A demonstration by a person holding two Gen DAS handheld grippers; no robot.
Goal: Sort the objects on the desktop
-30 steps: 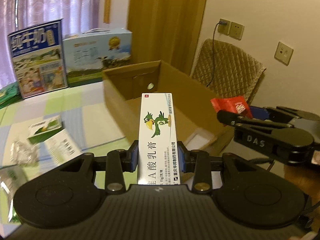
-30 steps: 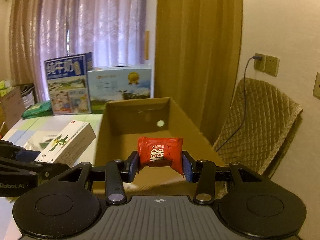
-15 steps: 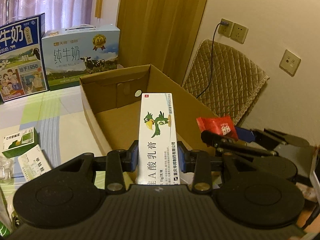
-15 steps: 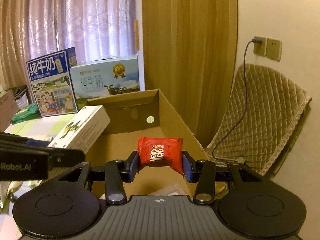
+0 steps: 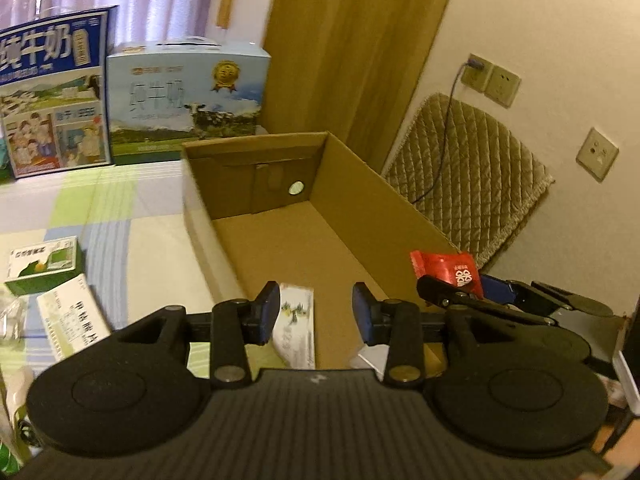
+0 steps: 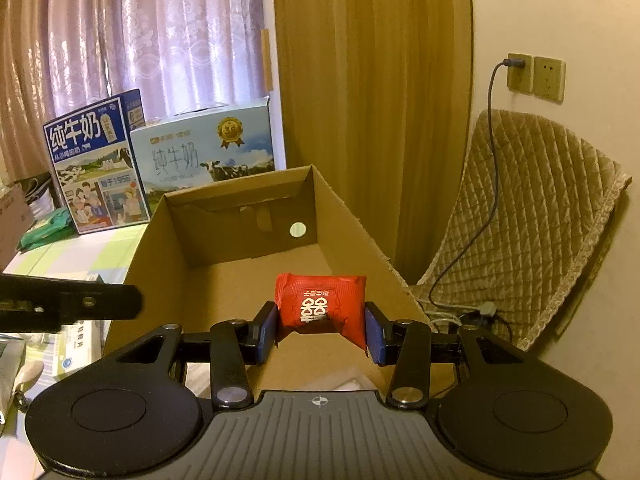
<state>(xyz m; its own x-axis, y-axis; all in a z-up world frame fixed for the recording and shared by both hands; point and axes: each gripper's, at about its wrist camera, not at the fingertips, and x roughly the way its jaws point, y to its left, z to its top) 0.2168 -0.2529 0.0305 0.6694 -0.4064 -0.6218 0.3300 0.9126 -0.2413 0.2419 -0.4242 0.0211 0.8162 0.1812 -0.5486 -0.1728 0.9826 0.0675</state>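
My left gripper [image 5: 314,314] is spread wide with nothing between its pads; it hangs over the near end of the open carton [image 5: 400,196]. The white ointment box [image 5: 295,326] lies blurred below it, inside the carton near the left wall. My right gripper [image 6: 320,330] is clamped on a red sachet [image 6: 320,306], pads pressed against both sides, held above the carton's near right part. In the left view that sachet shows just above the carton's right wall. A green box [image 5: 44,266] and a white box [image 5: 74,320] sit on the table [image 5: 140,240] left of the carton. Two milk cases [image 6: 160,164] stand behind.
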